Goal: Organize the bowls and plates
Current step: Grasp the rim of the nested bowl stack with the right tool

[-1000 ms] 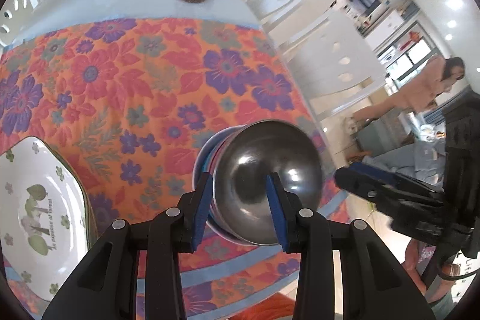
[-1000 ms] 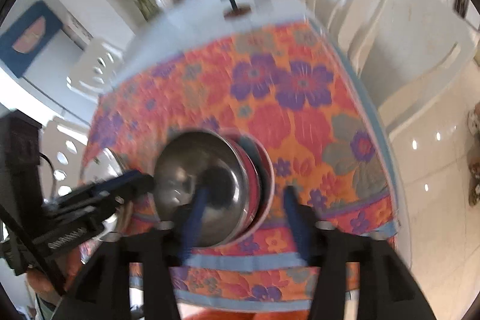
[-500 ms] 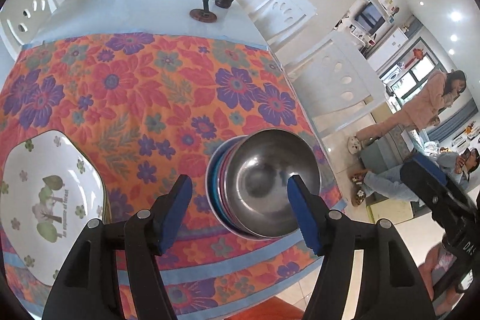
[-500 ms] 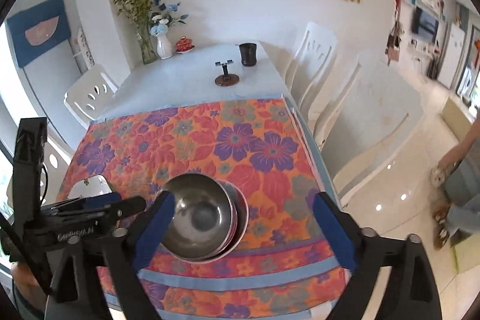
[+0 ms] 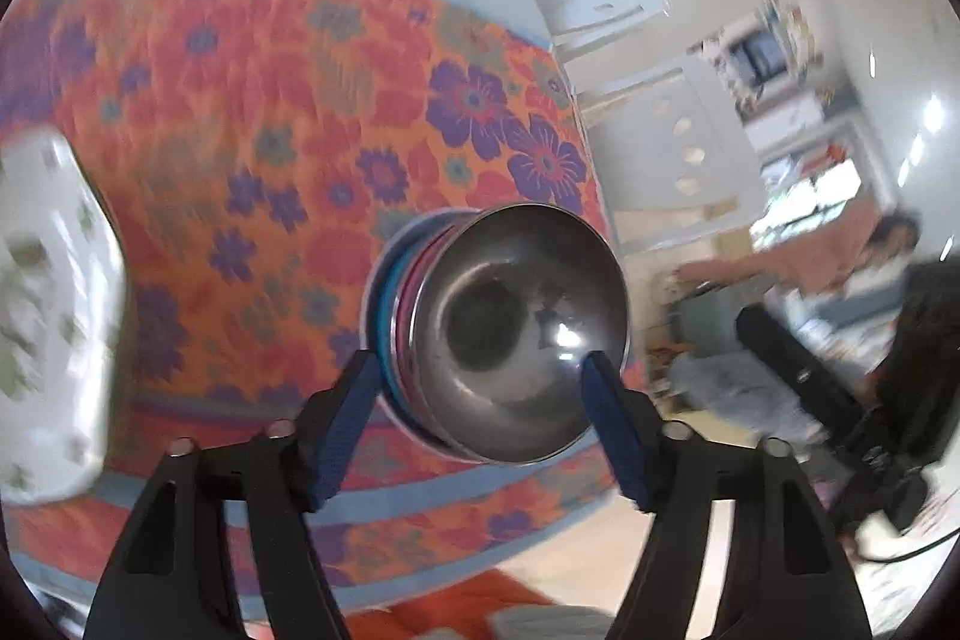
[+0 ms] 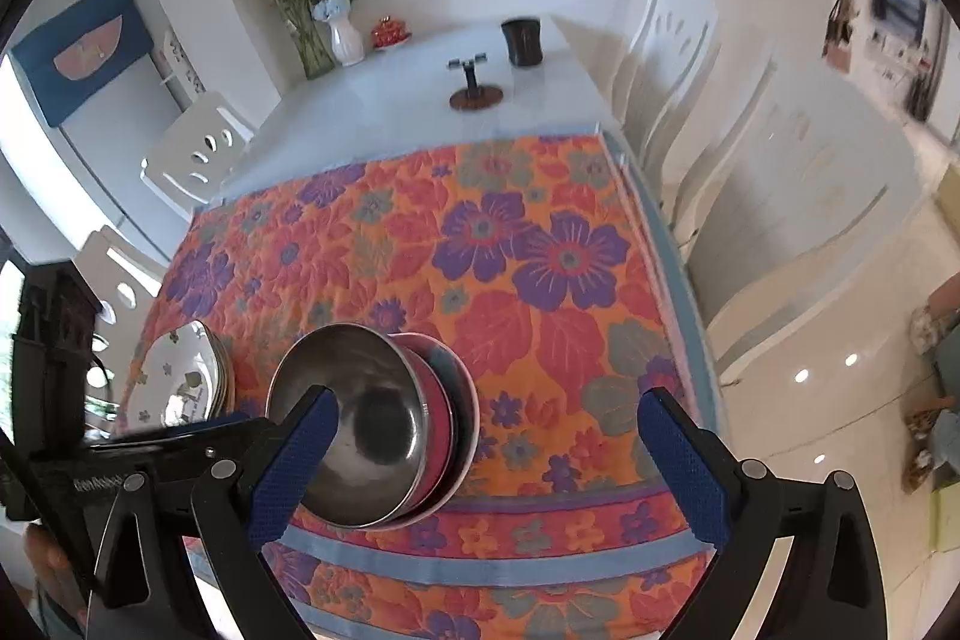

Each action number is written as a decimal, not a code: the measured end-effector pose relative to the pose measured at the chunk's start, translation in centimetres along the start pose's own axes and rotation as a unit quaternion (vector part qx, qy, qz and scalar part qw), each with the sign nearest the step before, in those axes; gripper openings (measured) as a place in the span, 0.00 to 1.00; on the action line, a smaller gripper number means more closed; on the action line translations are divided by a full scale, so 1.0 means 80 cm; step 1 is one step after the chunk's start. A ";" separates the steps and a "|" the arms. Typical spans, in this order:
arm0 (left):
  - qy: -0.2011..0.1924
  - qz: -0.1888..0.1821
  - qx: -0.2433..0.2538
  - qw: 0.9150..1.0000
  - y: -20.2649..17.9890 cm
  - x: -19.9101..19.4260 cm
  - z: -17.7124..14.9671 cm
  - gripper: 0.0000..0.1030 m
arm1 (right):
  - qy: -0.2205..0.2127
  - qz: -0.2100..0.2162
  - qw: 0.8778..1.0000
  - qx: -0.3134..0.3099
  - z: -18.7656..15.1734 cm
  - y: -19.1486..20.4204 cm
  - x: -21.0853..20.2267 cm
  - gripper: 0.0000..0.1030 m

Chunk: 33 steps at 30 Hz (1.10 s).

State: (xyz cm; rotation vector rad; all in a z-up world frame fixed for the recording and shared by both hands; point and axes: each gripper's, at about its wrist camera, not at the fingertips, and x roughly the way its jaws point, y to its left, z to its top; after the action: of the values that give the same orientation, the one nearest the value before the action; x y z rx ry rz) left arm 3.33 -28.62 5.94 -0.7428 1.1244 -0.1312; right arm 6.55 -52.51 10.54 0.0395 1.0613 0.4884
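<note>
Flowery tablecloth (image 6: 540, 250) looks nearly sorted: steel bowl (image 6: 360, 412) nested on the bowl stack ahead of the left gripper (image 5: 480, 382) and right gripper (image 6: 486, 436), both just spread wide, holding nothing. Plates (image 6: 180, 376) stacked further left.

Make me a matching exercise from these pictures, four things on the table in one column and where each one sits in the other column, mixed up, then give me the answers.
Things:
1. steel bowl
2. white plates
3. dark cup
4. white vase

Places:
A. far end of the bare tabletop, beside the red dish
B. on top of the stack of coloured bowls, at the near edge of the flowered cloth
C. bare tabletop, close behind the small stand
D. left side of the flowered cloth

Pairs: 1-B, 2-D, 3-C, 4-A
</note>
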 end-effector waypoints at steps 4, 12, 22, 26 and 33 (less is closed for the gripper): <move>0.010 -0.008 -0.065 0.998 0.023 0.020 -0.003 0.73 | 0.030 0.040 0.998 0.030 0.003 -0.025 0.030 0.96; 0.015 0.013 -0.098 0.995 0.037 0.057 0.008 0.73 | 0.116 0.089 0.988 0.053 0.006 -0.040 0.097 0.94; -0.010 0.025 -0.110 0.994 0.050 0.049 0.007 0.73 | 0.123 0.105 0.987 -0.025 0.006 -0.006 0.129 0.96; -0.014 0.014 -0.108 0.994 0.058 0.066 0.010 0.61 | 0.178 0.159 0.971 0.027 0.005 -0.026 0.181 0.67; -0.028 0.008 -0.135 0.990 0.059 0.074 -0.004 0.45 | 0.200 0.210 0.957 0.026 -0.013 -0.012 0.191 0.54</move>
State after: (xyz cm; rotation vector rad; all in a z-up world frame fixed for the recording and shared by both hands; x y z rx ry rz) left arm 4.47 -27.86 -1.50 -0.9731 1.1066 0.0566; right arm 11.97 -47.42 -2.85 0.2245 1.4734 0.8784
